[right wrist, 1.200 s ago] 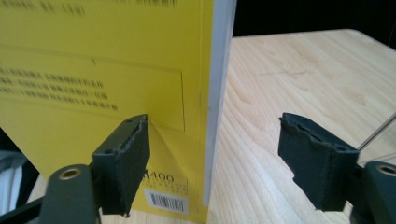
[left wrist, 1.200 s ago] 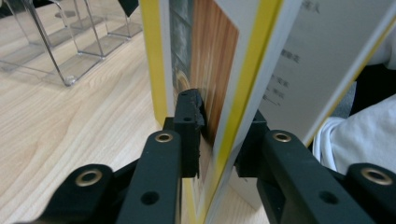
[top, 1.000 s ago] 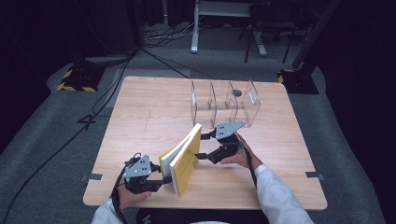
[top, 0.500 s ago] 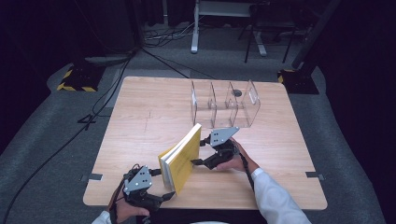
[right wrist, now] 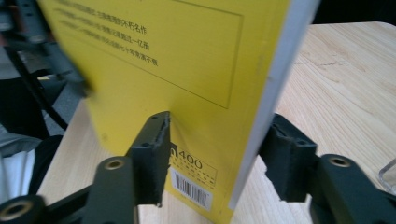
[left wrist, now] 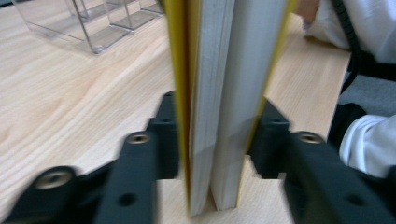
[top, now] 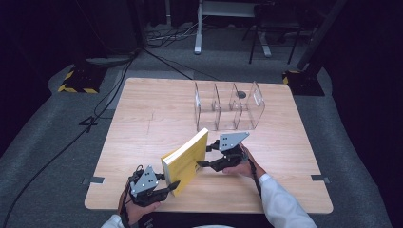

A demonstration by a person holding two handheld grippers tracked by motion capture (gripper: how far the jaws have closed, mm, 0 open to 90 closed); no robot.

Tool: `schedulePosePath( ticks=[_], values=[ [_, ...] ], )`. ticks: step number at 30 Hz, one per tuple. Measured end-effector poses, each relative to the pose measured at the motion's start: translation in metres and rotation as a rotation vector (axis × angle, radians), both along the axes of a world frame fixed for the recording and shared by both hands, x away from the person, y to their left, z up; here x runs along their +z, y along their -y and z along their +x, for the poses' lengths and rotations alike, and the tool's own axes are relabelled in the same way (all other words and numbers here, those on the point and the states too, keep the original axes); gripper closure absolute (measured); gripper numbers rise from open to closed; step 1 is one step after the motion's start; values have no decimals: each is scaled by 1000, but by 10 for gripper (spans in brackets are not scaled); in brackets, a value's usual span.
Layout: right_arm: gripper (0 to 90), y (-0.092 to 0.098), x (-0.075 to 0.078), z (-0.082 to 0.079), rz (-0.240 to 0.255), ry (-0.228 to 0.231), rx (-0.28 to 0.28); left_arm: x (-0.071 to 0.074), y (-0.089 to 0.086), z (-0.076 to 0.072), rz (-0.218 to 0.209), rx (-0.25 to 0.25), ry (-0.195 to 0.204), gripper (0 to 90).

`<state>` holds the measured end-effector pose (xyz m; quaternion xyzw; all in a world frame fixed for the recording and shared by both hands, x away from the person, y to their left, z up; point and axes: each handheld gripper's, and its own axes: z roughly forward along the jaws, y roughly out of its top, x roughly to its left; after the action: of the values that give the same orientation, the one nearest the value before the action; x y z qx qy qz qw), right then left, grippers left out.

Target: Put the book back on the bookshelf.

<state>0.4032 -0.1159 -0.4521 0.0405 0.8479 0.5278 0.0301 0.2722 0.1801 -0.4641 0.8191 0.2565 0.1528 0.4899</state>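
A thick yellow book [top: 185, 159] stands on its edge on the wooden table [top: 142, 118], leaning and running from near left to far right. My left gripper [top: 172, 186] has just closed on its near end. In the left gripper view both jaws press the covers of the book [left wrist: 219, 93]. My right gripper [top: 204, 156] straddles the far end and its jaws have been closing. In the right gripper view the book [right wrist: 163, 60] sits slanted between them, one jaw on the yellow cover, the other at the page edge.
A clear plastic organiser [top: 228, 107] with upright dividers stands behind the book at the middle back of the table. Its near corner shows in the left gripper view [left wrist: 93, 28]. The person's white sleeve [top: 280, 204] lies along the front right. Cables cross the floor at the left.
The left gripper drew back slightly toward the table's front edge, then came onto the book's near end. The right gripper's jaws have narrowed around the book. The book still leans the same way.
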Motion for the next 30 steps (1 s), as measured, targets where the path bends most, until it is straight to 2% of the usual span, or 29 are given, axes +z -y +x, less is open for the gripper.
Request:
schedulePosePath(
  ticks=[2, 5, 11, 15, 19, 23, 24, 30],
  values=[
    [520, 5, 0, -2, 4, 4, 7, 1, -2, 2, 6, -1, 4, 723],
    [554, 12, 0, -6, 8, 16, 11, 1, -3, 8, -2, -30, -13, 742],
    [645, 32, 1, -17, 8, 35, 30, 2, 0, 22, 5, -52, -17, 719],
    [686, 38, 1, -21, 6, 50, 32, 3, 2, 28, 6, -72, -19, 711],
    [718, 46, 2, -24, -4, 75, 25, 2, 6, 40, -17, -110, -36, 711],
    [743, 58, 4, -27, -12, 63, 11, 1, 15, 51, -34, -145, -50, 702],
    [746, 61, 4, -28, -13, 66, 7, 2, 18, 53, -27, -151, -45, 698],
    [756, 87, 4, -36, -16, 64, -14, 2, 41, 70, -36, -230, -62, 685]
  ],
)
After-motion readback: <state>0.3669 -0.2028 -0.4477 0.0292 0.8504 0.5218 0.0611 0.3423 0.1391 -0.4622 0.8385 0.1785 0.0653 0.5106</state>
